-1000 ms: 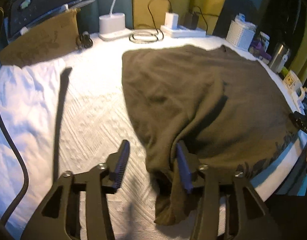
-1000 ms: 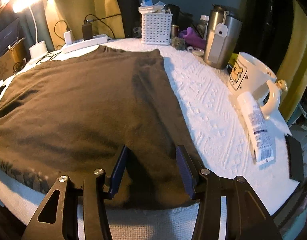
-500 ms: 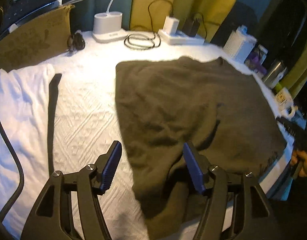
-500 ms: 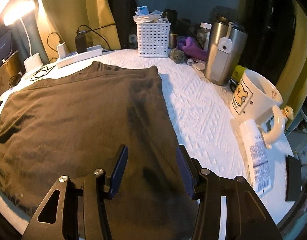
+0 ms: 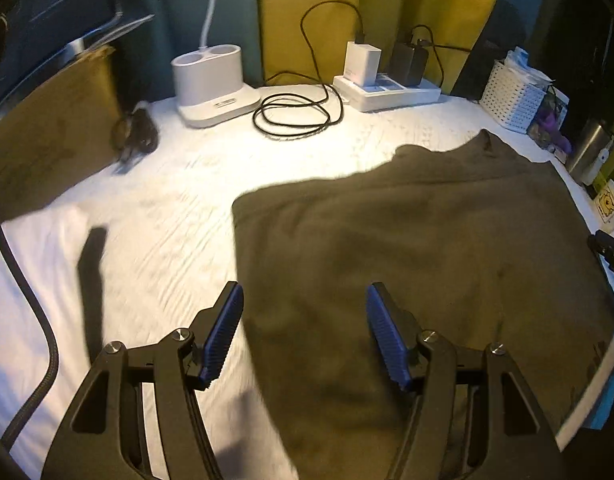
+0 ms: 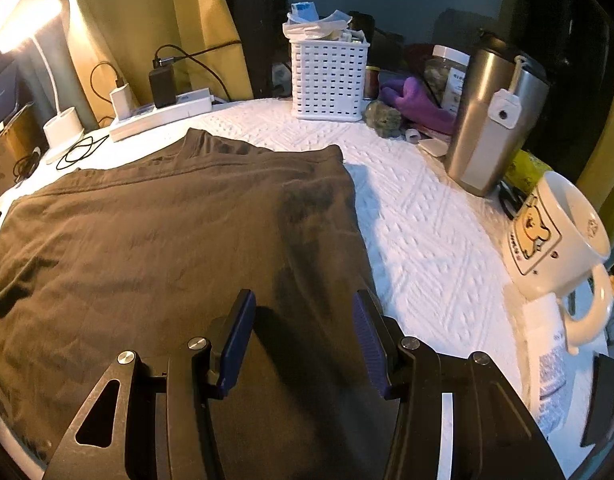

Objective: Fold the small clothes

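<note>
Left wrist view takes in the biggest thing first: the round table (image 5: 179, 208) under its white textured cloth, which gives a flat bed for folding. Spread across the right part of it lies the dark olive-brown cotton T-shirt (image 5: 407, 248), flat, collar away from the cameras, near hem hanging over the table's near rim; laid out like this, its edges are easy to catch. The shirt's left side already looks doubled inward, judging by its straight left edge.

Around the far rim, clear of the cloth, stand a white lamp base (image 5: 211, 80), a white power strip with chargers (image 5: 387, 88), a white slotted plastic basket (image 6: 329, 80), a steel travel tumbler (image 6: 491, 120) and a cream cartoon mug (image 6: 555, 236), apparently pushed back to free the middle.

Smallest are the tools. The left gripper (image 5: 303, 320) hovers over the shirt's left edge, its jaws released, having just been opening, with nothing pinched between them. The right gripper (image 6: 303, 320) hangs over the shirt's right side, jaws likewise apart and empty, probably lining up for the next fold.
</note>
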Demonstrator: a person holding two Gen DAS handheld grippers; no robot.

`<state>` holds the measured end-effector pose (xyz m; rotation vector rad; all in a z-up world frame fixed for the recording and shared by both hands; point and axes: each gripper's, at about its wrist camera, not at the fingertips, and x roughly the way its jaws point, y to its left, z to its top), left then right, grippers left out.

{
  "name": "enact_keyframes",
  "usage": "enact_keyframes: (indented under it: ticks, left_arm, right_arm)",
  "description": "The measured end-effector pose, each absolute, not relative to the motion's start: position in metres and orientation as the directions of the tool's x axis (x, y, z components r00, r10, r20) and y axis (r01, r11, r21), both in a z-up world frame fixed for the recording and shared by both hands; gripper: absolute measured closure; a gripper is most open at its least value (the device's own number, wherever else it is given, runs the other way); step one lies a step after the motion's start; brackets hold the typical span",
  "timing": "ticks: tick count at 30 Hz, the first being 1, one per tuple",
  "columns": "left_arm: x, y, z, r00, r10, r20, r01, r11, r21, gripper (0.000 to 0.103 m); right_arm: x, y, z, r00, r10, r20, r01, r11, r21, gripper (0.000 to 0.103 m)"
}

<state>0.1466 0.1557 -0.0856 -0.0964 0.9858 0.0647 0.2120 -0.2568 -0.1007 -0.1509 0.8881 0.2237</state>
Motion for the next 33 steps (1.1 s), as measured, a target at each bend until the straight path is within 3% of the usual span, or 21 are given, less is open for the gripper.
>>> enact_keyframes:
  ticks: [7,17,33]
  left_arm:
    - [0.178,0.169,-0.109,0.505,0.036,-0.862,-0.142,0.989,-0.042,0.037]
    - [0.173,0.168,-0.097,0.537,0.048,-0.842,-0.168,0.984,-0.051,0.037]
    - [0.114,0.114,-0.062,0.620,-0.093,-0.779,-0.053,0.986,-0.160,0.037]
  right_arm:
    - [0.232,-0.251,-0.111,0.576,0.118,-0.809,-0.250,0.967,-0.037,0.052]
    - [0.239,-0.252,-0.115,0.562,0.115,-0.819,-0.247,0.968,-0.034,0.052]
    - [0.195,-0.261,-0.093,0.606,0.083,-0.791,-0.217,0.974,-0.063,0.049]
